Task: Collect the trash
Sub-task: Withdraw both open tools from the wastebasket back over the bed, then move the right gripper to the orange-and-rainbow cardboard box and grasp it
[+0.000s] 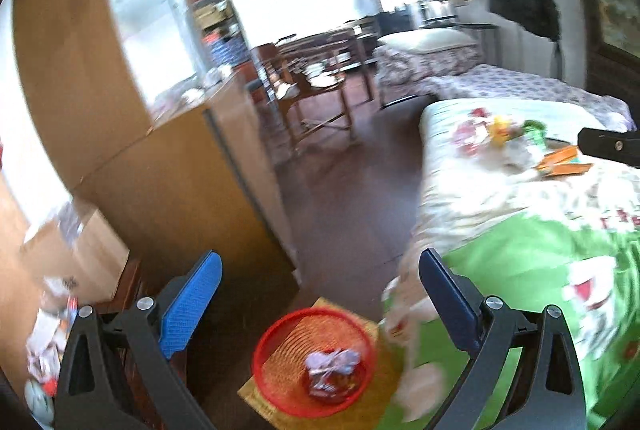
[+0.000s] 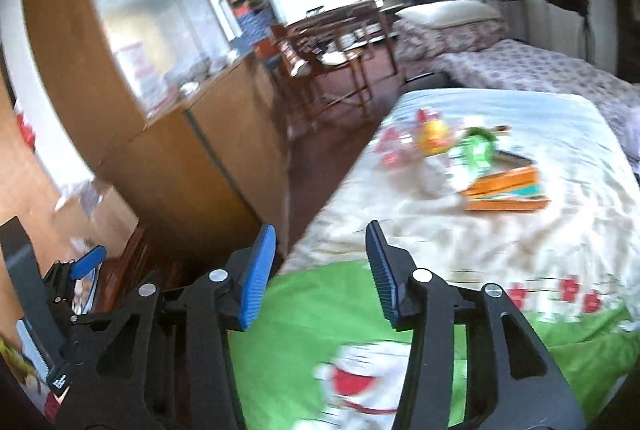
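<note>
Left wrist view: left claw wide open, empty, above red basket on floor beside bed; crumpled wrappers already in.

Right wrist view: right claw part-open, empty; trash pile near bed's far edge remains.

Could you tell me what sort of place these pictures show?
Most likely a lived-in bedroom or studio: a bed with a patterned cover, a wooden cabinet, and a table with chairs further back.
</note>
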